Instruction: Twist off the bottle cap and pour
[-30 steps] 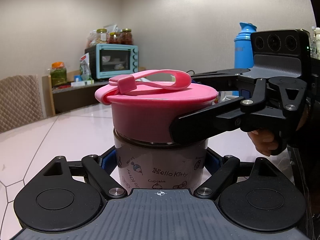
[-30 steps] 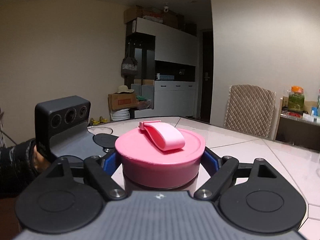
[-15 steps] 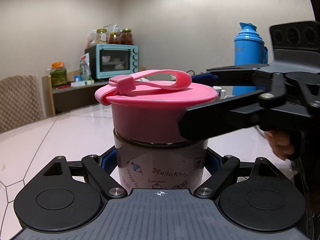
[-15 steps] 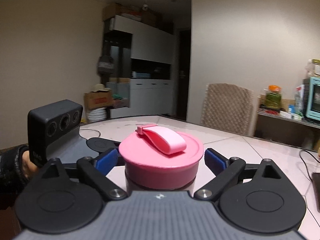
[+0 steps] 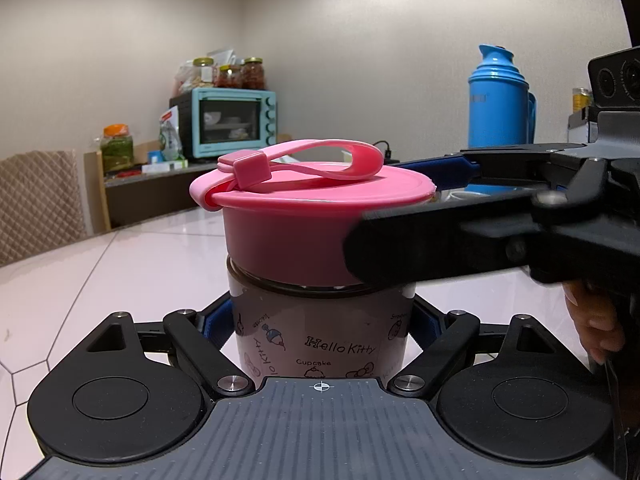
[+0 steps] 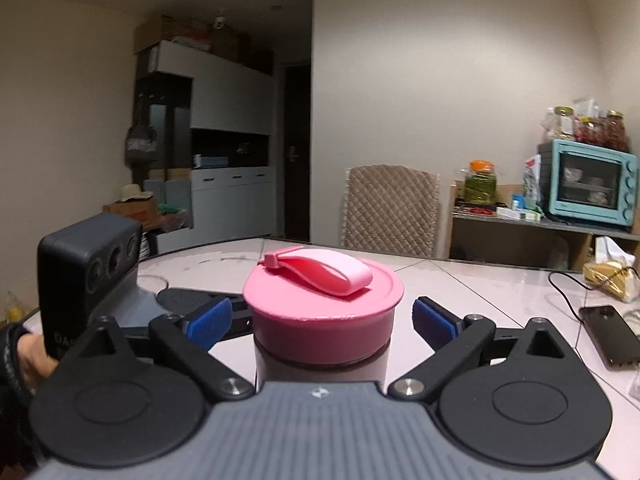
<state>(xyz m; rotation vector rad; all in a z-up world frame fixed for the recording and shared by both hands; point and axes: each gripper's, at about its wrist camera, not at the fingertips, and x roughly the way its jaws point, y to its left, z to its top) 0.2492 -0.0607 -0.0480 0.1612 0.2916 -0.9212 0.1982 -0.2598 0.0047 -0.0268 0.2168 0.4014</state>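
One bottle (image 5: 320, 320) stands mid-frame in both views, wearing one pink cap (image 5: 312, 220) with one strap loop (image 5: 320, 162). Two grippers are in view, the left gripper (image 5: 320, 326) and the right gripper (image 6: 322, 318). Behind are one blue thermos (image 5: 498, 98), one teal oven (image 5: 230, 122), one quilted chair (image 6: 390, 210), and one phone (image 6: 610, 334) on the desk (image 5: 120, 264) at the right view's lower right.

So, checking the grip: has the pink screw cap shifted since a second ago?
No. The pink screw cap sits unchanged against the teal oven.
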